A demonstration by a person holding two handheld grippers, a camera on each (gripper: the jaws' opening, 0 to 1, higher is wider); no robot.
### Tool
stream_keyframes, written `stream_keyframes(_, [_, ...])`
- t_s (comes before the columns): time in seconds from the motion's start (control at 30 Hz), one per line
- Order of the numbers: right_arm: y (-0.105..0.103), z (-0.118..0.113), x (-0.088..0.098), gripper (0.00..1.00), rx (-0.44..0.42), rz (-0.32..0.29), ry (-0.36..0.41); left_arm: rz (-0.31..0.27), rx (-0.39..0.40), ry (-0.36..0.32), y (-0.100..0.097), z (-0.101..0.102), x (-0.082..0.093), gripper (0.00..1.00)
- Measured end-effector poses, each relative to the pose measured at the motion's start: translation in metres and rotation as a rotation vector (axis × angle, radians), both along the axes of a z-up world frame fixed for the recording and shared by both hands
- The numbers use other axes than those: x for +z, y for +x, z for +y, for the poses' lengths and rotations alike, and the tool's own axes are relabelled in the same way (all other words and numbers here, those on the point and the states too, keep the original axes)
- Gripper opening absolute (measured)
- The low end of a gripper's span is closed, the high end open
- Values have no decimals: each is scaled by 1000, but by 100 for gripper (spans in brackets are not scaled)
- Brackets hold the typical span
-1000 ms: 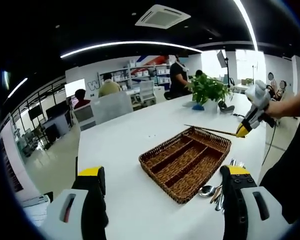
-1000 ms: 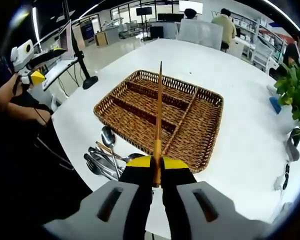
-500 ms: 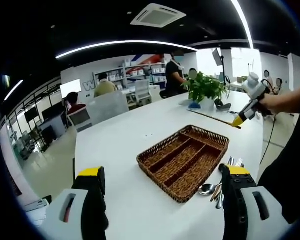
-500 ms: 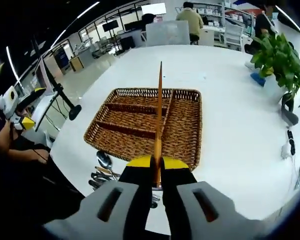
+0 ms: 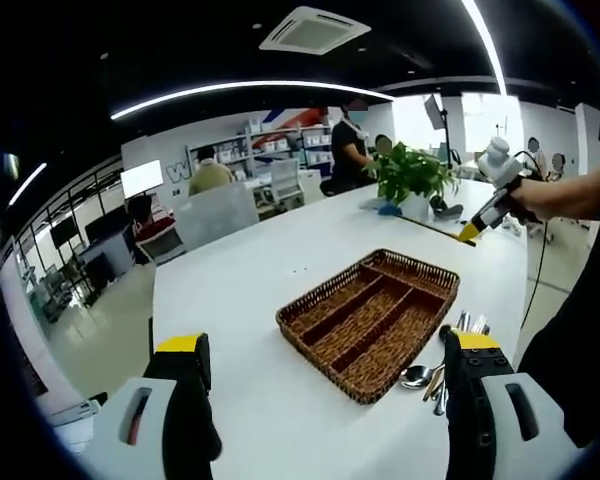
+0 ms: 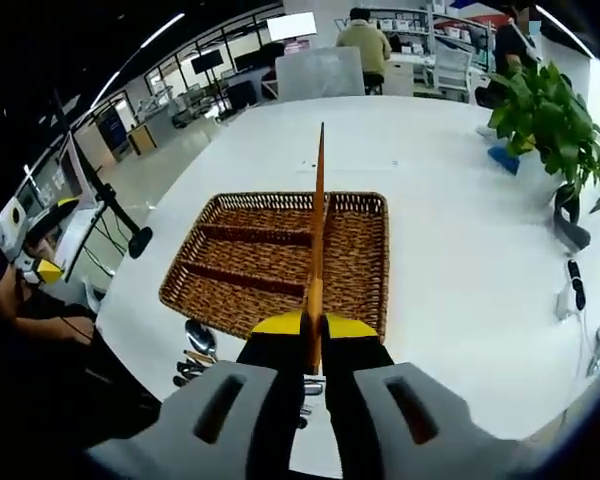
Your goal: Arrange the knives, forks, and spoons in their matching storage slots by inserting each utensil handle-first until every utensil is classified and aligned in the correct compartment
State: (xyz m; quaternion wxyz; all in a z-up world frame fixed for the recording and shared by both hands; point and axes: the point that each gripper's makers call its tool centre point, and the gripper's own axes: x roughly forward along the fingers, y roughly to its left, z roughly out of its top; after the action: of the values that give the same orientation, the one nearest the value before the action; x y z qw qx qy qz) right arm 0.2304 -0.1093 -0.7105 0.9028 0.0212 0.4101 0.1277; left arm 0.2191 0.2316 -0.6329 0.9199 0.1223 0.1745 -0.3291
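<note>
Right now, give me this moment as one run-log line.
right gripper: shut on wooden-handled utensil, above basket | left gripper: open, idle | utensil pile: beside basket

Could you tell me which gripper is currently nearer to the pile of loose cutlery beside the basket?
Left. The left gripper hangs open just above the loose cutlery lying against the wicker basket. The right gripper, clamping a thin wooden-handled utensil, is raised beyond the basket's far side.

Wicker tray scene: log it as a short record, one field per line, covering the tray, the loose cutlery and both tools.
tray: wicker tray on white table, its compartments look empty
loose cutlery: pile of spoons and other utensils on the table beside the tray
right tool: shut on a slim wooden-handled utensil, pointing out over the tray
left tool: open, holding nothing
plant: potted plant at the table's far side
</note>
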Motion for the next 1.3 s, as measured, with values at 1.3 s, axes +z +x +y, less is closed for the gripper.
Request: stream_keyframes(1.3, [36, -6, -2, 3, -16, 36, 12, 7, 30, -11, 5, 5, -5, 99])
